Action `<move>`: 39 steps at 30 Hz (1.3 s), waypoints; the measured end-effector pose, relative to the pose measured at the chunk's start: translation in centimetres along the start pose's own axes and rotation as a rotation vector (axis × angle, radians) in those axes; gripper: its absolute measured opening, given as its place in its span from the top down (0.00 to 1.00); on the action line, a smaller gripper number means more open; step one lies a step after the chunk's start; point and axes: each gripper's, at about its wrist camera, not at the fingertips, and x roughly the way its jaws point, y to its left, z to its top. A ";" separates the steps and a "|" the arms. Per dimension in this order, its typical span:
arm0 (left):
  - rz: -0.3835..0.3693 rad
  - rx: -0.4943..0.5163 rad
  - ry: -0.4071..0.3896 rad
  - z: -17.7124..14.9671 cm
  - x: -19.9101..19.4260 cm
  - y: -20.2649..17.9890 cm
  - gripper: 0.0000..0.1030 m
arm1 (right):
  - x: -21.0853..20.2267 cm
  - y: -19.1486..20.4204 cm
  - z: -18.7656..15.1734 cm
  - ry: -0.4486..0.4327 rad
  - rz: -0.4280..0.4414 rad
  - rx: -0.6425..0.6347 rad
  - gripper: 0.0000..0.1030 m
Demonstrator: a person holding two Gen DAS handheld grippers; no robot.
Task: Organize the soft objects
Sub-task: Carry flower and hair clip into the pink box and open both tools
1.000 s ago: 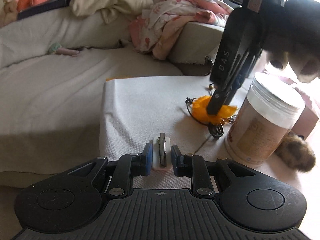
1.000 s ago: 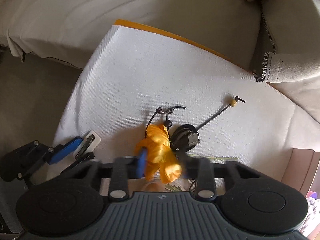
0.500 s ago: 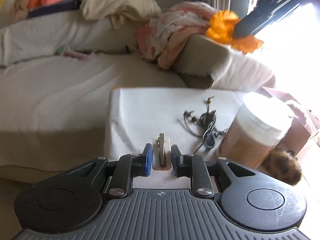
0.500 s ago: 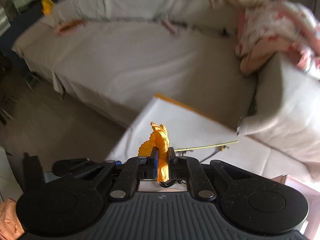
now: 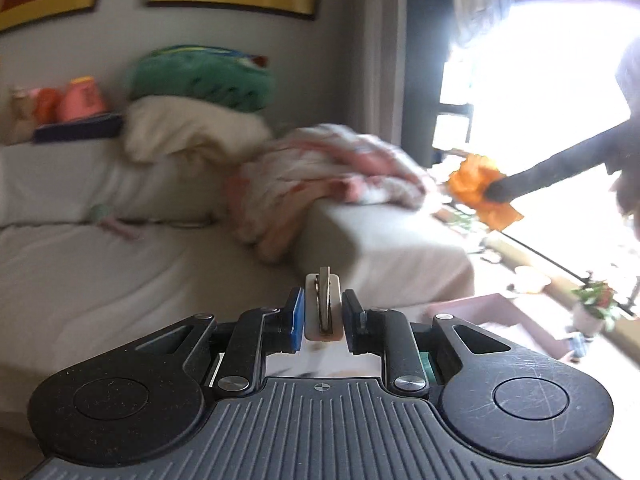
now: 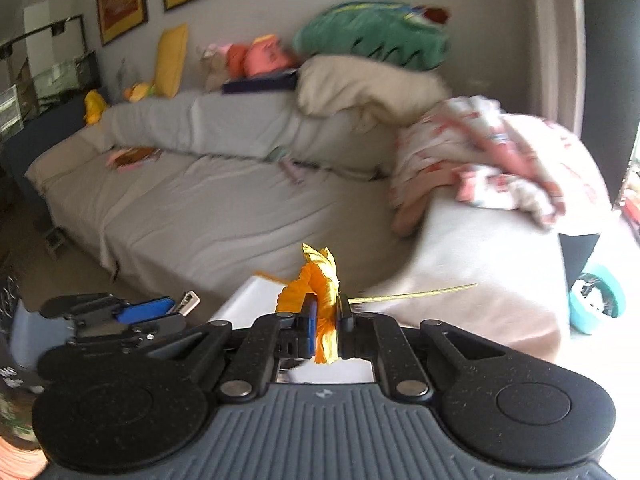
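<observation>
While both grippers ride above the sofa, each has its load pinched. Right gripper: jaws drawn narrow on an orange crepe flower, petals bunched and standing up above the fingertips, a thin pale stem sticking out level to the right. Seen from the left wrist view, the same flower hangs in the air off to the right against the bright window, past the sofa arm and the pink patterned blanket heaped on it.

Left gripper: fingers closed in on a small white flat item with a metal lever, likely a nail clipper, held upright between the blue pads. Not a soft thing, by the look of it.

Both views are smeared by motion; finer detail is lost.

Risks, as I judge them:
- The flower is paper-thin and crushed between the pads; a hard squeeze may tear or flatten the petals for good.
- The grip sits on the petals, not the stem. A quick swing could let the crepe slip or rip free, dropping the flower.
- The protruding stem could snag the blanket or the sofa arm if carried low across them.
- No drop spot is evident in either view. The cream pillow and green plush on the sofa back suggest a soft pile, but that is a guess.
</observation>
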 end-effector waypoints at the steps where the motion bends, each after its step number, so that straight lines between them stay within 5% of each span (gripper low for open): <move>1: -0.032 0.001 0.007 0.3 0.8 -1.1 0.77 | -0.6 -1.1 -0.6 -0.010 -0.003 0.011 0.92; 9: -0.270 0.000 0.123 0.0 9.9 -11.0 0.77 | -4.1 -10.1 -6.5 -0.060 -0.076 0.117 0.92; 13: -0.360 -0.083 0.159 0.5 14.4 -13.9 0.77 | -5.5 -13.5 -9.0 -0.090 -0.139 0.152 0.92; 19: -0.343 -0.178 0.190 0.9 20.2 -14.5 0.77 | -5.7 -17.0 -11.5 -0.101 -0.141 0.251 0.91; 23: -0.328 -0.173 0.157 0.8 18.2 -13.1 0.77 | -3.8 -18.0 -12.9 -0.066 -0.127 0.288 0.91; 30: -0.320 -0.099 0.097 -2.2 8.6 -10.5 0.76 | 3.2 -19.4 -13.1 0.009 -0.075 0.371 0.92; 34: -0.164 -0.087 0.071 -4.5 4.4 -6.5 0.76 | 8.3 -20.1 -12.9 0.094 -0.046 0.432 0.92; 39: -0.008 -0.192 0.091 -7.4 0.9 -0.5 0.76 | 13.5 -20.4 -13.7 0.226 -0.038 0.474 0.88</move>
